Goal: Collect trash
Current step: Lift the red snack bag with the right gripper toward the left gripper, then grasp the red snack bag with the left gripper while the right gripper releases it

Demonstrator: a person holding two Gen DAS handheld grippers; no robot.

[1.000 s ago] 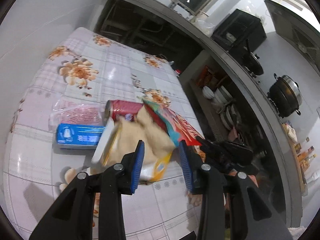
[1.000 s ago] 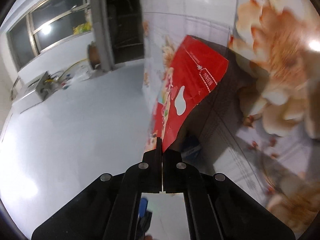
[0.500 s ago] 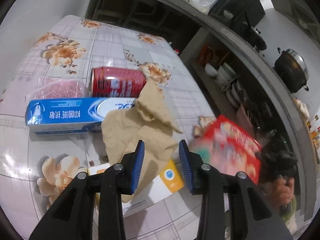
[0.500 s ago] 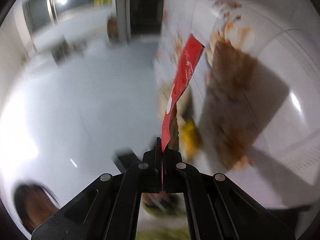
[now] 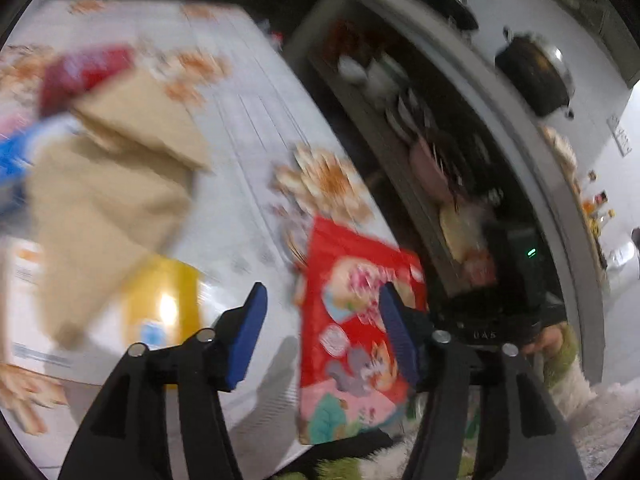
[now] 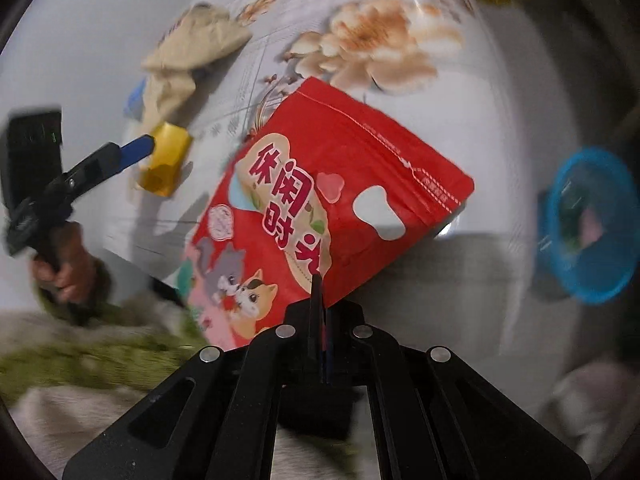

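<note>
While the right gripper jaws pinch the red snack bag above the tabletop edge, the left gripper jaws stand spread at 9 o'clock; blue bin at 3 o'clock.

The snack bag hangs before the table, a bin to its right.

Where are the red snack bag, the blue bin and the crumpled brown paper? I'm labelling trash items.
red snack bag (image 6: pixel 320 200): right wrist view, middle of its printed front.
blue bin (image 6: pixel 556 216): right wrist view, left part of its rim.
crumpled brown paper (image 5: pixel 104 200): left wrist view, centre of the sheet.
</note>
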